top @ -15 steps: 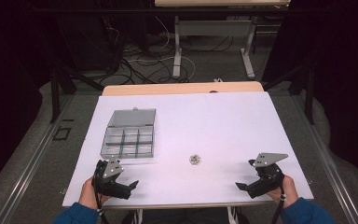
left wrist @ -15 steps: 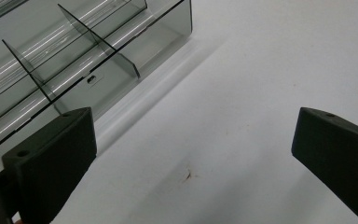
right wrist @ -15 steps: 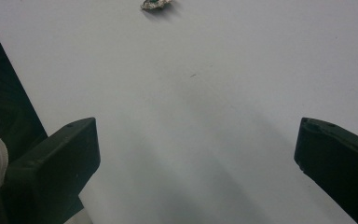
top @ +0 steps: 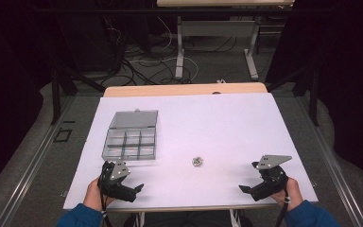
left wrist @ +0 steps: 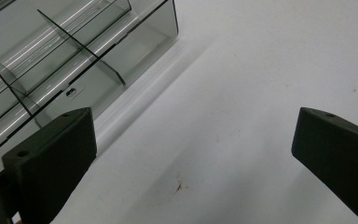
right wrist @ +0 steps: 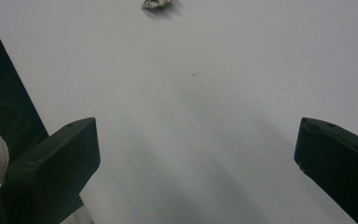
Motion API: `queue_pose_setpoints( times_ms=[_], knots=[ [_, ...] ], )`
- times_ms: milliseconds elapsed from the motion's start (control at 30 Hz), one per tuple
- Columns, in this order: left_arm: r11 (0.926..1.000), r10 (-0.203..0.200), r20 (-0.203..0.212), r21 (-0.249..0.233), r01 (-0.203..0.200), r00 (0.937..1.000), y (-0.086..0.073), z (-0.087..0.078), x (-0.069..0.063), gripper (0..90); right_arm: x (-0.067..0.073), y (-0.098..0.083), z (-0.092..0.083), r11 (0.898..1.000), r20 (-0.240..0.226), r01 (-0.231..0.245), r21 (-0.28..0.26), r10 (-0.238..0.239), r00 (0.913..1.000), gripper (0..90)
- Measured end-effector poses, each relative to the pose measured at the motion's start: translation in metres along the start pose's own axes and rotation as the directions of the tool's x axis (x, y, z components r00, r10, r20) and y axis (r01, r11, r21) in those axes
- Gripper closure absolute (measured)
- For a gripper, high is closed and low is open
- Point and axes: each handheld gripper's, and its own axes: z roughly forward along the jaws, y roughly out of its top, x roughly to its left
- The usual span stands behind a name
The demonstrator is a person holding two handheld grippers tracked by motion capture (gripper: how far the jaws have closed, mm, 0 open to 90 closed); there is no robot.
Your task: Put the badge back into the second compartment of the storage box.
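Observation:
A clear plastic compartment box (top: pixel 130 142) with its lid laid back stands left of centre on the white table (top: pixel 227 123); its near corner (left wrist: pixel 74 70) shows in the left gripper view. A small metallic piece (top: pixel 197 161) lies alone near the table's middle front, and sits at the top of the right gripper view (right wrist: pixel 156 3). My left gripper (top: pixel 137 189) rests at the front left edge, just below the box, jaws open and empty (left wrist: pixel 193 154). At the front right, my right gripper (top: pixel 246 189) is open and empty too (right wrist: pixel 196 158), pointing toward the small piece.
The table's front edge runs just under both hands. Beyond the far edge stand a wooden board (top: pixel 184 90), desk legs (top: pixel 179 47) and loose cables (top: pixel 137 56) on a dark floor. Metal rails (top: pixel 28 165) flank the table.

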Motion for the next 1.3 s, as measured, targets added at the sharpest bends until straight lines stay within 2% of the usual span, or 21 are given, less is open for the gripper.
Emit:
queue_pose_setpoints(
  times_ms=[33, 67, 233, 267, 500, 533, 833, 1200, 1300],
  knots=[
    [1.0, 0.0, 0.0, -0.003, 0.0, 1.0, 0.001, 0.001, 0.0, 0.4, 0.0, 0.0, 0.0, 1.0, -0.001, 0.002, 0.001, -0.002, 1.0, 0.0],
    [1.0, 0.001, -0.001, -0.003, -0.001, 1.0, 0.003, 0.002, -0.001, 0.4, 0.0, 0.0, 0.002, 1.0, -0.003, 0.003, -0.022, -0.003, 1.0, 0.0],
    [0.9997, 0.022, -0.002, -0.006, -0.022, 0.9997, 0.011, 0.007, -0.004, 0.4, -0.001, 0.001, 0.003, 1.0, 0.005, 0.006, -0.005, -0.006, 1.0, 0.0],
    [0.9997, 0.014, 0.0, -0.017, -0.014, 0.9999, 0.012, 0.008, -0.005, 0.4, -0.002, 0.001, 0.002, 1.0, -0.003, 0.009, 0.009, -0.009, 1.0, 0.0],
    [0.999, 0.022, 0.004, -0.039, -0.022, 0.9998, 0.021, 0.013, -0.008, 0.4, -0.001, 0.001, 0.003, 1.0, -0.006, 0.002, 0.012, -0.002, 1.0, 0.0],
    [0.9992, 0.011, 0.012, -0.039, -0.01, 0.9999, 0.022, 0.014, -0.009, 0.4, -0.002, 0.001, 0.004, 1.0, -0.006, 0.006, 0.012, -0.006, 1.0, 0.0],
    [0.9971, 0.053, 0.021, -0.056, -0.052, 0.9984, 0.038, 0.025, -0.015, 0.4, -0.001, 0.002, 0.004, 1.0, -0.003, 0.006, 0.017, -0.006, 1.0, 0.0],
    [0.9953, 0.062, 0.029, -0.076, -0.06, 0.9977, 0.052, 0.039, -0.021, 0.4, -0.001, 0.002, 0.004, 1.0, -0.004, 0.0, 0.016, 0.0, 1.0, 0.0],
    [0.9947, 0.078, 0.032, -0.069, -0.075, 0.9965, 0.056, 0.043, -0.022, 0.4, -0.002, 0.002, 0.004, 1.0, -0.004, 0.004, 0.016, -0.004, 1.0, 0.0]
  ],
)
